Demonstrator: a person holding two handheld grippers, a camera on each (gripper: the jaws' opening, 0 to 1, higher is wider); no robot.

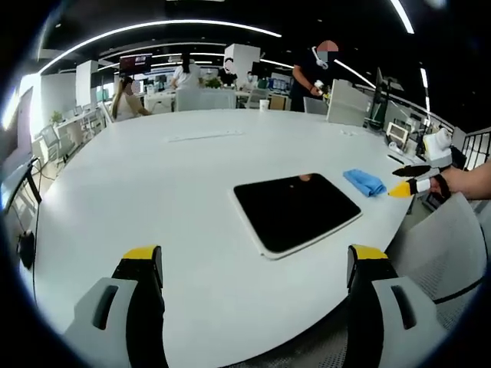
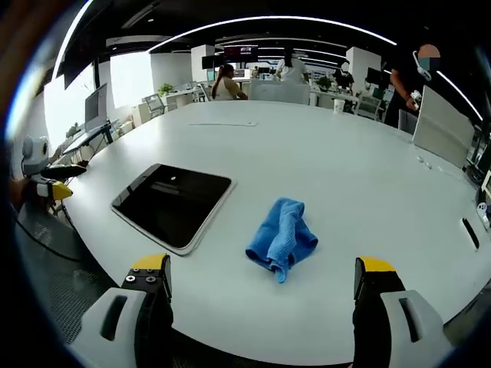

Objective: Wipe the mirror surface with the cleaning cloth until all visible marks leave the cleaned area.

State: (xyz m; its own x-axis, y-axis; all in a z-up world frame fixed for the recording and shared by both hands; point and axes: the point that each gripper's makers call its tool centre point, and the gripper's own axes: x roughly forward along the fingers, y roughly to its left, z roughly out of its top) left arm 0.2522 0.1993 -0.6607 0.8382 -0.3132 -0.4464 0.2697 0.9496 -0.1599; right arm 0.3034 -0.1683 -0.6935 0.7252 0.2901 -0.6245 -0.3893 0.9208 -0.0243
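Note:
A dark mirror (image 1: 297, 211) with a white rim lies flat on the white table (image 1: 153, 176), with a faint mark near its far edge. A crumpled blue cleaning cloth (image 1: 364, 182) rests on the table just beyond the mirror's right corner. My left gripper (image 1: 255, 261) hovers open at the table's near edge, short of the mirror. In the right gripper view the cloth (image 2: 282, 236) lies straight ahead, the mirror (image 2: 173, 203) to its left. My right gripper (image 2: 262, 268) stands open just before the cloth, holding nothing. Each gripper also appears in the other's view, right (image 1: 405, 181) and left (image 2: 65, 180).
A grey chair back (image 1: 453, 253) stands at the table edge below the right gripper. A thin white strip (image 1: 205, 136) and a cup (image 1: 263, 104) lie at the far side. A dark slim item (image 2: 469, 232) sits near the right rim. People, desks and monitors are behind.

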